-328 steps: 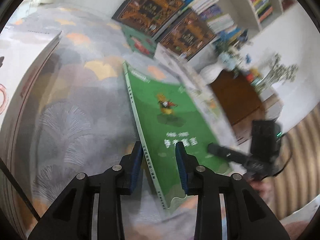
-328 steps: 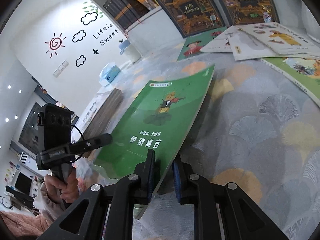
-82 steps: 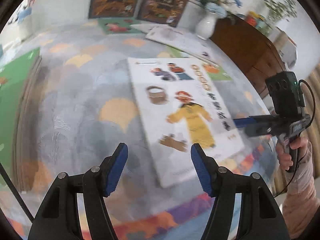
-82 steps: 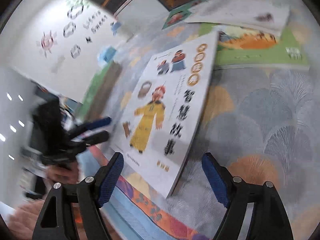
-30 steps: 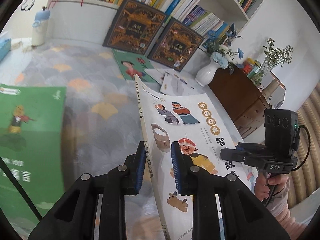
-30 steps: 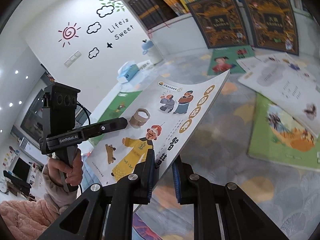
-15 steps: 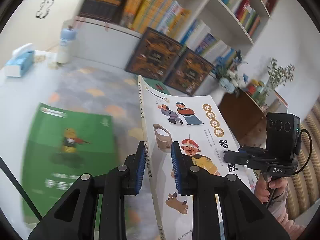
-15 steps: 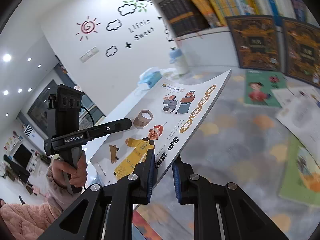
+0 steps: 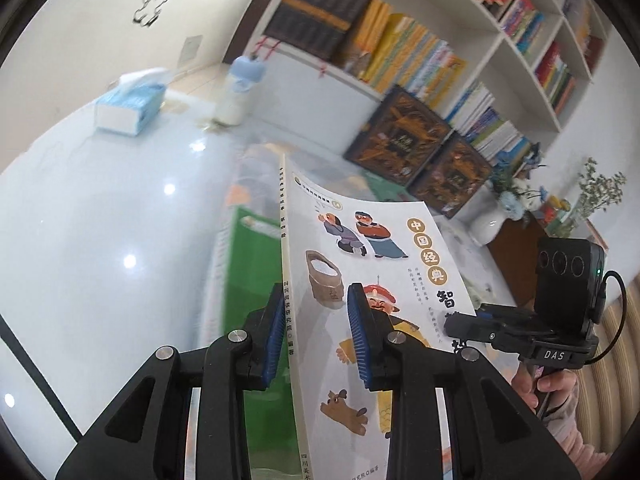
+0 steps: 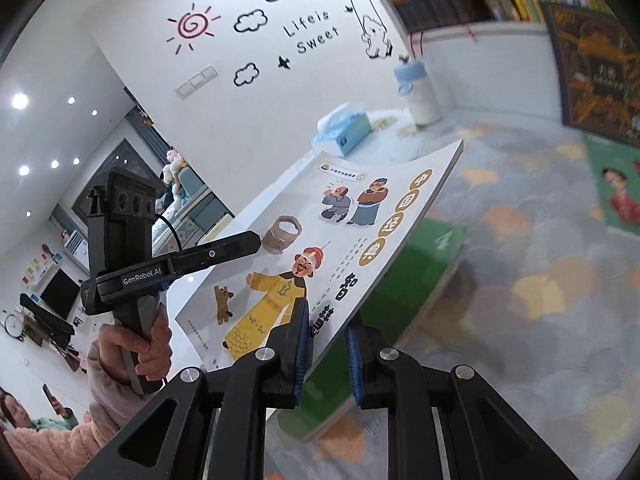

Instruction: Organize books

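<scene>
A white picture book [image 9: 360,248] with a yellow-robed cartoon figure hangs in the air, held flat by both grippers. My left gripper [image 9: 314,344] clamps its spine edge; its jaws are opening slightly, with the book still between the pads. My right gripper [image 10: 328,348] is shut on the opposite long edge of the white picture book [image 10: 360,208]. Just below lies a stack topped by a green book [image 10: 416,264], also seen in the left wrist view as the green book [image 9: 252,264]. Each view shows the other gripper: the right gripper [image 9: 464,326] and the left gripper [image 10: 240,246].
A tissue box [image 9: 130,106] and a blue-capped bottle [image 9: 240,92] stand on the glossy white surface [image 9: 100,220]. Two dark boxed books [image 9: 400,136] lean under the bookshelf [image 9: 400,60]. A vase [image 9: 486,216] stands at the right. Another green book [image 10: 616,188] lies on the patterned rug [image 10: 540,280].
Both grippers have carried the white book sideways off the rug's middle to above the green-topped stack. The left jaws stand a touch wider than before.
</scene>
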`<state>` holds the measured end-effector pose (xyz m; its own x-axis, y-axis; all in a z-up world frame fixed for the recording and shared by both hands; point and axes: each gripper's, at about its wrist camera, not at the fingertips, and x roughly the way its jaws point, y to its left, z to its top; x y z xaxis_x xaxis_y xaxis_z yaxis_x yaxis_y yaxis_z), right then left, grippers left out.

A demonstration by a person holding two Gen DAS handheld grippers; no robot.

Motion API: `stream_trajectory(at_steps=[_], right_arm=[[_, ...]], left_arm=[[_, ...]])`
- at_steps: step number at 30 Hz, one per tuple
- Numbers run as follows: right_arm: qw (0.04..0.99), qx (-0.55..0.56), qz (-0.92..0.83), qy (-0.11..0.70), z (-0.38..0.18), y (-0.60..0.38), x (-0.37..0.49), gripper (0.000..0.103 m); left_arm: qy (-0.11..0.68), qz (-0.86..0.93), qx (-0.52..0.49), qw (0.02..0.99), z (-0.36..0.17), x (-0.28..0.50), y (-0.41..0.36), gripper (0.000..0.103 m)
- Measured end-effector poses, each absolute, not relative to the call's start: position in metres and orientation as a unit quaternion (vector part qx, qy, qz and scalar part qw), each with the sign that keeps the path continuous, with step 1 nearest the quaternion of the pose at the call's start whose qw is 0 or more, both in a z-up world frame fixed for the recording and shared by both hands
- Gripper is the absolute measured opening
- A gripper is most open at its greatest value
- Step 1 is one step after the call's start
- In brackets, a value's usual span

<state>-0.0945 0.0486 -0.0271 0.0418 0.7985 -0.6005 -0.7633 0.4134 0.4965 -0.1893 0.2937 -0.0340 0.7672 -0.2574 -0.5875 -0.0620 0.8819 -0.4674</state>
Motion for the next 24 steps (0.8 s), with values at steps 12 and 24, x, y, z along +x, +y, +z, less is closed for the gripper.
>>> stream_trajectory(at_steps=[12, 24], right_arm=[[0.705, 0.029, 0.526, 0.474, -0.062, 0.064, -0.084, 0.017], [0.710, 0.021, 0.516, 0.479, -0.068, 0.065, -0.088, 0.019]], left_arm=[[0.355, -0.054, -0.236, 0.903, -0.059, -0.186, 0.304, 0.026], [0.352, -0.014, -0.232, 0.907, -0.061, -0.194, 0.311, 0.028]])
